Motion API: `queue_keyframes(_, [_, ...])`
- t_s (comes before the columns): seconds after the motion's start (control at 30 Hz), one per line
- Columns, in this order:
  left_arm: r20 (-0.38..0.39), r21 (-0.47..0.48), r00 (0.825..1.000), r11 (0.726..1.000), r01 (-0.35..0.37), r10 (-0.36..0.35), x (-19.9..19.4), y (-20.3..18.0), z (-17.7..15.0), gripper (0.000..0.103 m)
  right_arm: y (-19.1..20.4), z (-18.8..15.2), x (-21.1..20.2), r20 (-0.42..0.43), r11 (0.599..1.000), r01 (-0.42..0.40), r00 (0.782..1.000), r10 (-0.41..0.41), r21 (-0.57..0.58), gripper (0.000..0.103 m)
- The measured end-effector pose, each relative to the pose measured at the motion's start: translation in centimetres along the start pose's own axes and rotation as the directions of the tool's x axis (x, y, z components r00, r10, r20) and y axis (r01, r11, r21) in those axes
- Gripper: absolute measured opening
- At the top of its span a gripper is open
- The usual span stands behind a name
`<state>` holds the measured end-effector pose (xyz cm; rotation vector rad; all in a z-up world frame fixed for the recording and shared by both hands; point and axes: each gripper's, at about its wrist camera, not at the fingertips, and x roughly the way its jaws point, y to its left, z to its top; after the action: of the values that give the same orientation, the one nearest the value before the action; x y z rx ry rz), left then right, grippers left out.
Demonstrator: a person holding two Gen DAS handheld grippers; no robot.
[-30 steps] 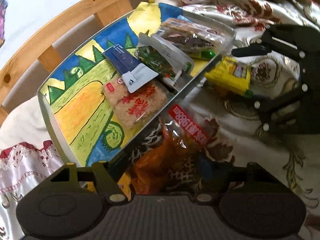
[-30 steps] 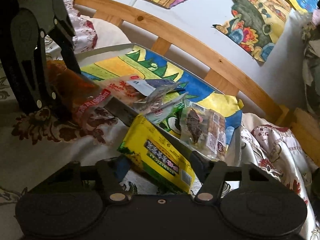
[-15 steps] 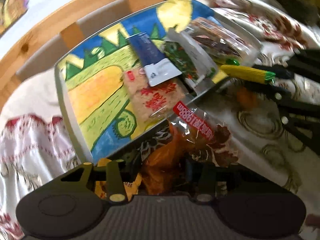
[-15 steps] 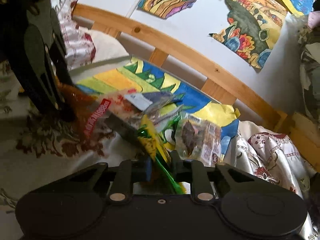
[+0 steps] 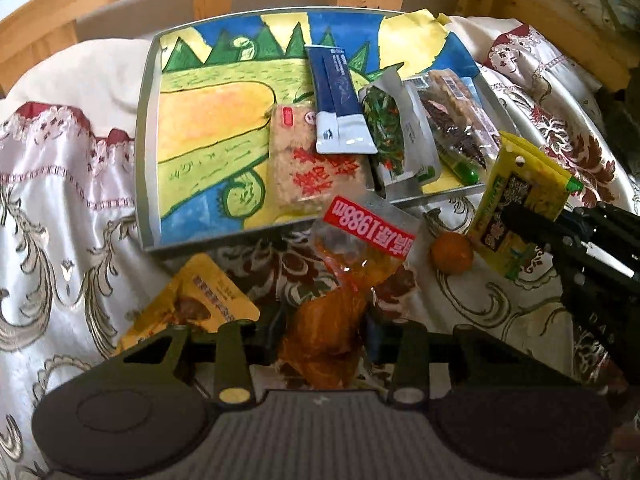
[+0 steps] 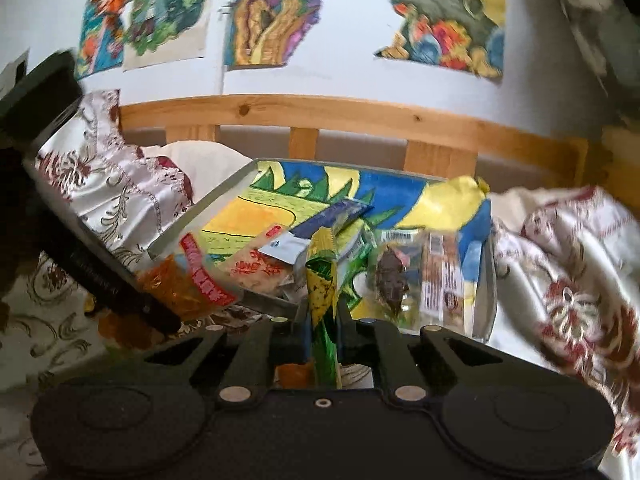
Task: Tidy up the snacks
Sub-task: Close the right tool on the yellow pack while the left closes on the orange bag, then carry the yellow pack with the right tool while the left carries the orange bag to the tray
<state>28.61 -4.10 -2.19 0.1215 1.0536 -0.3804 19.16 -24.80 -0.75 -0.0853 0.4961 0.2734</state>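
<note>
Yellow packet [image 6: 320,280], loose a second ago, is now pinched by right fingers [image 6: 343,316]; left fingers [image 5: 276,320] closing on orange packet [image 5: 340,312].

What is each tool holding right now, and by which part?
Left tool: jaws closing on the orange packet's lower end. Right tool: shut on the yellow-green packet's near edge.
</note>
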Motion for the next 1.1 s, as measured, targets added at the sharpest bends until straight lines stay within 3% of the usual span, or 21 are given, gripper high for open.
queue_keyframes(0.2, [-0.029,0.025,0.999,0.999,-0.019,0.020,0.4,-0.4,-1.3,0.044,-0.8,-0.5,0.7,-0.047,0.999,0.008,0.999,-0.006,0.054,0.013])
queue_keyframes(0.4, [-0.039,0.027,0.999,1.000,-0.012,0.013,0.9,-0.3,-2.1,0.046,-0.3,-1.0,1.0,-0.052,1.000,0.018,0.999,-0.018,0.014,0.013])
queue_keyframes(0.73, [-0.061,0.062,0.998,0.998,0.012,-0.008,0.5,0.0,-2.6,0.057,-0.7,-1.9,2.1,-0.106,0.999,0.037,0.994,-0.034,0.035,0.015])
queue_keyframes(0.8, [-0.068,0.076,0.998,0.997,0.008,-0.003,0.4,0.1,-2.9,0.056,-0.6,-2.0,2.1,-0.109,0.999,0.036,0.994,-0.032,0.037,0.015])
queue_keyframes(0.9, [-0.071,0.087,0.997,0.996,0.001,0.005,0.3,0.1,-3.4,0.041,-0.5,-2.0,2.0,-0.106,0.999,0.034,0.994,-0.030,0.028,0.015])
queue_keyframes(1.1, [-0.058,0.057,0.998,0.998,0.002,0.001,-0.3,0.4,-3.9,0.039,-0.1,-1.9,1.7,-0.088,0.999,0.034,0.996,-0.033,0.011,0.013])
